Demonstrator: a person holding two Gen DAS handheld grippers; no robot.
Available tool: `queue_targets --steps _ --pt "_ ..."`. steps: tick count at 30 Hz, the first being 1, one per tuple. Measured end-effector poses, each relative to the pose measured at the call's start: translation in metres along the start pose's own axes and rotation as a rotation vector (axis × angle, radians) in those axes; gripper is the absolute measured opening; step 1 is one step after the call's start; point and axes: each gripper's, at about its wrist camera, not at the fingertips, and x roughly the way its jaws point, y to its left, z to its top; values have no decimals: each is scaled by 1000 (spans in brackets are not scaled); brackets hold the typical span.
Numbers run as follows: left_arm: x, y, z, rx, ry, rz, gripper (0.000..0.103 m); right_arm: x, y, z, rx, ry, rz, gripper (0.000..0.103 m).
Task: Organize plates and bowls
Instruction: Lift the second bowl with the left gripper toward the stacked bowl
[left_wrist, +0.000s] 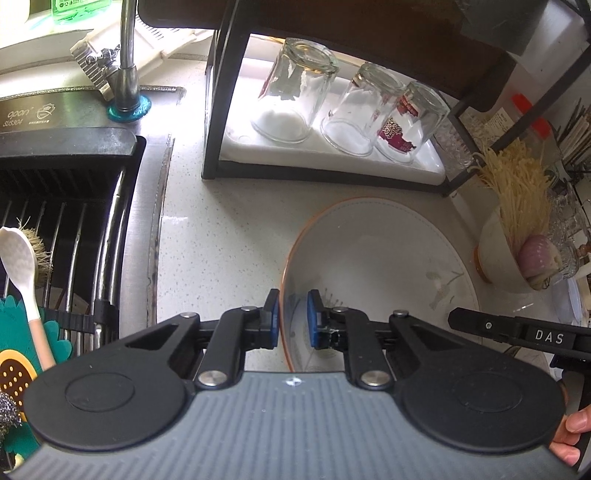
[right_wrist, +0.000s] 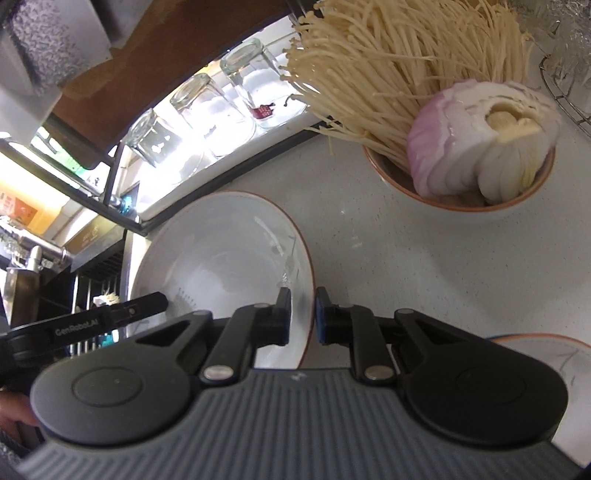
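Plate (left_wrist: 380, 251), white with an orange rim, lies flat on the pale speckled surface (left_wrist: 221, 229) just in front of the black rack (left_wrist: 214, 110) holding upturned glasses (left_wrist: 295, 88). Left claw (left_wrist: 292, 317) is clenched on the plate's left rim, one blue pad outside, one inside. Right claw (right_wrist: 302, 314) is clenched on the opposite rim of the same plate, seen from the right wrist view. Two-sided grip likely because the plate is wide and shallow; pinching opposite edges keeps it level on lift. Bowl (right_wrist: 458, 199) with enoki mushrooms (right_wrist: 388, 66) and a cut onion (right_wrist: 480, 140) sits near the plate, apart from it. Another orange-rimmed dish (right_wrist: 546, 354) shows at the lower right, partly hidden. Sink (left_wrist: 66, 229) with its drying rack lies left. Judged: grasp done, lift not yet begun.
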Motion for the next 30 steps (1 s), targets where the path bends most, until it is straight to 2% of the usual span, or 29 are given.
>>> queue_targets --steps 9,18,30 --pt "-27 -15 -7 37 -35 -23 16 -28 -4 -3 24 -13 32 16" --pt "-59 -35 -9 44 -76 -64 15 -70 -8 -8 29 -63 71 16" --pt "-82 -89 -27 106 -78 -108 14 -123 -44 -28 112 -119 102 16"
